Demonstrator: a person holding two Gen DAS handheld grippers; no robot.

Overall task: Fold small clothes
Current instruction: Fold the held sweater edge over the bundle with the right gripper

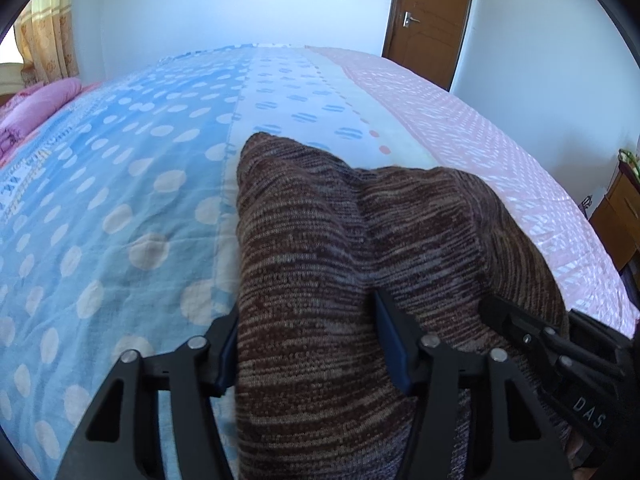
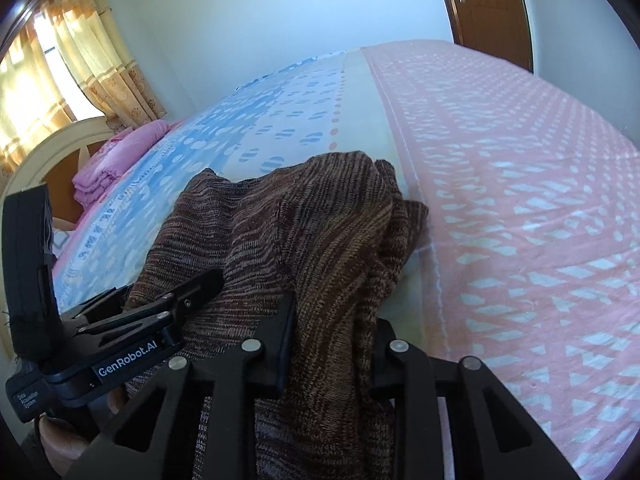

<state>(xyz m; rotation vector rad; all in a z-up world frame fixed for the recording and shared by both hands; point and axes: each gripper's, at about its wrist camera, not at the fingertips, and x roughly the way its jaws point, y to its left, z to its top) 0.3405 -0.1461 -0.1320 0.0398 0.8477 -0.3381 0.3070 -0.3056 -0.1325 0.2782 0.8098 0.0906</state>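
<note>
A brown striped knit garment (image 1: 320, 240) lies bunched on a bed, draped across the seam where the blue polka-dot bedspread (image 1: 120, 184) meets its pale centre band and pink patterned side (image 2: 520, 200). The left gripper (image 1: 308, 344) straddles a thick fold of the knit, its two blue-faced fingers (image 1: 390, 340) set partly apart with the fabric filling the space between them and both faces against the cloth. The right gripper (image 2: 334, 344) pinches a narrower ridge of the same garment (image 2: 320, 220), its fingers drawn close together and the knit squeezed upright between them. In the right wrist view the left gripper (image 2: 160, 312) appears at the lower left, resting on the garment just beside the right one; in the left wrist view the right gripper (image 1: 540, 336) shows at the lower right edge. A folded pink quilt (image 2: 116, 160) sits near the headboard (image 2: 52, 148), well apart from the garment. Yellow curtains (image 2: 80, 52) hang at the window, and a brown wooden door (image 1: 432, 12) stands closed in the far wall.
</note>
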